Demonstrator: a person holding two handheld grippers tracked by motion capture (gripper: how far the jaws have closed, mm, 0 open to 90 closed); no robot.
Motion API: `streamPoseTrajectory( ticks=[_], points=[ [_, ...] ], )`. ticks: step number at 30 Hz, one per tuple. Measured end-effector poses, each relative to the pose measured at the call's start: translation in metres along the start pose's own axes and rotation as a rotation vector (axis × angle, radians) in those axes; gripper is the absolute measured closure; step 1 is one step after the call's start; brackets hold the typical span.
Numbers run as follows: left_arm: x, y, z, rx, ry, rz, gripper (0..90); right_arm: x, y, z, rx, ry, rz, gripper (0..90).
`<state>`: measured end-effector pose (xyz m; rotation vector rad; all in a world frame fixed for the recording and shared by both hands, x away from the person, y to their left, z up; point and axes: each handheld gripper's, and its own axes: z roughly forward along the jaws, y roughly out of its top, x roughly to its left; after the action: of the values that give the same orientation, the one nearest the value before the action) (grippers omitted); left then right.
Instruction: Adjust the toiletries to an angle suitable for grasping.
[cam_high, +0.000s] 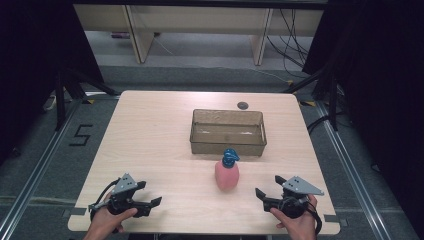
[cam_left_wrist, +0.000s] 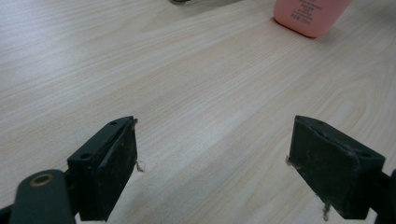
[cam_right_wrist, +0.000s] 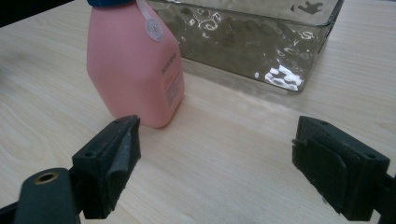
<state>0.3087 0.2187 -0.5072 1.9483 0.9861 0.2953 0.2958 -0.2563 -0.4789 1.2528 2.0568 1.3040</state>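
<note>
Judging from how things lie, the work has hardly begun: the pink plastic bottle with a blue pump top (cam_high: 227, 172) stands upright on the pale wooden counter (cam_high: 150, 140), a little below the middle of the high view, just in front of the clear, rectangular plastic bin (cam_high: 228, 131), close to it but apart. The bin looks empty. The left claw (cam_high: 149, 206), at the lower left of that view, is spread wide with nothing between its jaws, and the right claw (cam_high: 269, 192), at the lower right, is spread wide too and holds nothing. In the right gripper view the bottle (cam_right_wrist: 135, 70) is at the upper left, beyond the jaws. What is left, I think, is everything: reaching, gripping and moving the bottle, probably into the bin.
</note>
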Motion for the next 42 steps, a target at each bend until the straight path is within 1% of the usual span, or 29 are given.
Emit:
streamPoseTrajectory(
  ticks=[1,4,6,7,8,9,10,11,12,13,17,18,19,20,21,22,23,26,29,30,31,32,33,34,36,37,39,40,42],
  points=[
    [0.0,0.0,0.0,-0.001,0.0,0.0,14.7,-0.001,0.0,0.0,-0.006,0.006,-0.011,15.9],
    [0.0,0.0,0.0,-0.002,0.0,-0.001,14.7,-0.001,0.0,0.0,-0.017,0.009,-0.012,16.0],
    [0.0,0.0,0.0,-0.002,0.0,-0.001,14.7,0.0,0.001,-0.001,-0.008,0.008,-0.006,16.1],
    [0.0,0.0,0.0,-0.001,0.0,-0.001,14.7,-0.003,0.002,-0.001,-0.014,0.004,-0.042,16.3],
    [0.0,0.0,0.0,-0.001,0.0,0.0,14.7,-0.001,0.002,-0.002,-0.014,0.007,-0.02,16.9],
    [0.0,0.0,0.0,-0.002,0.0,-0.001,14.7,-0.003,0.003,-0.002,-0.027,0.003,-0.053,16.9],
    [0.0,0.0,0.0,-0.002,0.0,-0.001,14.7,-0.003,0.003,-0.001,-0.032,-0.003,-0.066,16.9],
    [0.0,0.0,0.0,-0.002,0.001,-0.001,14.7,-0.002,0.003,-0.001,-0.028,0.005,-0.051,17.2],
    [0.0,0.0,0.0,-0.002,0.001,0.0,14.7,-0.002,0.003,-0.001,-0.036,0.009,-0.052,17.5],
    [0.0,0.0,0.0,-0.004,0.001,-0.002,14.7,-0.002,0.004,-0.001,-0.041,0.006,-0.067,17.6],
    [0.0,0.0,0.0,-0.005,0.001,-0.002,14.7,0.0,0.006,-0.001,-0.044,0.016,-0.063,18.0],
    [0.0,0.0,0.0,-0.005,0.002,-0.002,14.7,0.003,0.006,0.0,-0.067,0.026,-0.047,18.3],
    [0.0,0.0,0.0,-0.004,0.002,-0.002,14.7,0.002,0.007,0.0,-0.062,0.025,-0.069,18.6],
    [0.0,0.0,0.0,-0.005,0.001,-0.002,14.7,0.004,0.008,-0.001,-0.055,0.031,-0.049,18.9],
    [0.0,0.0,0.0,-0.003,0.001,0.0,14.7,0.003,0.009,0.0,-0.072,0.034,-0.072,19.0],
    [0.0,0.0,0.0,-0.004,0.0,-0.002,14.7,0.003,0.01,0.001,-0.08,0.027,-0.082,19.0],
    [0.0,0.0,0.0,-0.004,0.0,-0.002,14.7,0.003,0.011,0.001,-0.081,0.033,-0.083,19.0],
    [0.0,0.0,0.0,-0.003,-0.001,0.001,14.7,0.005,0.012,0.002,-0.069,0.045,-0.06,19.0],
    [0.0,0.0,0.0,-0.005,-0.001,-0.002,14.7,0.006,0.014,0.003,-0.074,0.046,-0.07,19.1],
    [0.0,0.0,0.0,-0.005,-0.001,-0.002,14.7,0.007,0.015,0.005,-0.085,0.051,-0.071,19.0],
    [0.0,0.0,0.0,-0.006,-0.001,-0.001,14.7,0.006,0.016,0.006,-0.096,0.049,-0.091,19.1],
    [0.0,0.0,0.0,-0.006,-0.001,-0.001,14.7,0.008,0.017,0.006,-0.088,0.052,-0.082,19.1],
    [0.0,0.0,0.0,-0.005,-0.001,-0.002,14.7,0.009,0.017,0.008,-0.099,0.06,-0.07,19.2],
    [0.0,0.0,0.0,-0.005,-0.001,-0.002,14.7,0.009,0.017,0.008,-0.099,0.06,-0.07,19.2],
    [0.0,0.0,0.0,-0.006,-0.001,-0.002,14.7,0.011,0.021,0.009,-0.1,0.078,-0.064,19.5],
    [0.0,0.0,0.0,-0.006,-0.001,-0.003,14.7,0.01,0.023,0.01,-0.102,0.071,-0.089,19.5],
    [0.0,0.0,0.0,-0.004,-0.001,-0.003,14.7,0.01,0.024,0.011,-0.096,0.076,-0.091,19.5],
    [0.0,0.0,0.0,-0.004,-0.001,-0.002,14.7,0.012,0.026,0.013,-0.102,0.092,-0.082,19.6],
    [0.0,0.0,0.0,-0.007,-0.002,-0.003,14.7,0.014,0.028,0.015,-0.111,0.093,-0.079,19.6]
  ],
)
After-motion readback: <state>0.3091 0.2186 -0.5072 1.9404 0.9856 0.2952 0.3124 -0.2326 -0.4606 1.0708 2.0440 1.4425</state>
